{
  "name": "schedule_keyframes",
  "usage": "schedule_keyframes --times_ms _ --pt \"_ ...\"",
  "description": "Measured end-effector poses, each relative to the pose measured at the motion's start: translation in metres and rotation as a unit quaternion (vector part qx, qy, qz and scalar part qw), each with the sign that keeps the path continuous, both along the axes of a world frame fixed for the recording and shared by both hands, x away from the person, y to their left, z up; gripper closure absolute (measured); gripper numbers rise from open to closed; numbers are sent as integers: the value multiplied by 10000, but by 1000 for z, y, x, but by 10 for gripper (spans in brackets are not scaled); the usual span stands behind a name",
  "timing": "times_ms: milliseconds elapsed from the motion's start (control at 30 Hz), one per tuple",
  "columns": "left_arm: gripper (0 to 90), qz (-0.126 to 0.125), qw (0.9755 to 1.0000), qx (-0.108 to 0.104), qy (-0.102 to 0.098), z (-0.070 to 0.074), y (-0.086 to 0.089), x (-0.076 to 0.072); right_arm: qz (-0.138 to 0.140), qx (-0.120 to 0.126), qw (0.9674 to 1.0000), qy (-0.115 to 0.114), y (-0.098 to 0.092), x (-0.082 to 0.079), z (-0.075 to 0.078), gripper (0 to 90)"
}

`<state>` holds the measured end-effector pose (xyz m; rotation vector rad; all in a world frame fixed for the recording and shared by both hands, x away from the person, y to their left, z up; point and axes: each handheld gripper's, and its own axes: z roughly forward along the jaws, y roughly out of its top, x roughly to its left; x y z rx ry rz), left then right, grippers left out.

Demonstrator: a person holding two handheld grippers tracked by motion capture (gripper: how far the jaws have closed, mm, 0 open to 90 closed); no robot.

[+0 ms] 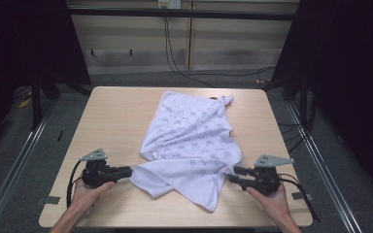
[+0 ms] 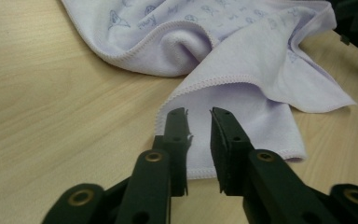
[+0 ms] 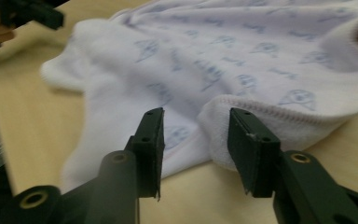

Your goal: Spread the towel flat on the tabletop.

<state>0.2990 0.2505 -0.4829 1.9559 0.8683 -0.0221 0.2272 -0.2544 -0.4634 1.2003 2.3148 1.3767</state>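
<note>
A pale lilac towel (image 1: 189,141) with small blue prints lies crumpled on the wooden table (image 1: 111,116), folded over itself toward the near edge. My left gripper (image 1: 130,171) sits at the towel's near left corner. In the left gripper view its jaws (image 2: 198,114) stand a little apart over the towel's hemmed corner (image 2: 223,100), and the pads do not press on it. My right gripper (image 1: 231,174) is at the towel's near right edge. Its jaws (image 3: 196,116) are wide apart, with a thick folded hem (image 3: 270,116) lying between them, untouched.
The towel reaches almost to the table's far edge. Bare wood lies left of it and along the near edge. Dark frame posts and cables stand beyond the table. The other gripper (image 3: 28,14) appears at the top left of the right gripper view.
</note>
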Motion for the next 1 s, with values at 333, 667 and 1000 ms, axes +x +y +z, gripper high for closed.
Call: schedule_keyframes --times_ms 333,667,1000 --pt "582 195 9994 254 134 -11 1 7 -209 45 9996 -165 -18 -35 7 565" --pt "613 27 9982 580 177 -22 -12 14 1144 -238 9926 326 57 -30 -22 560" --pt "868 -380 9970 665 134 -21 -29 9 1586 -668 9843 377 78 -26 -37 442"
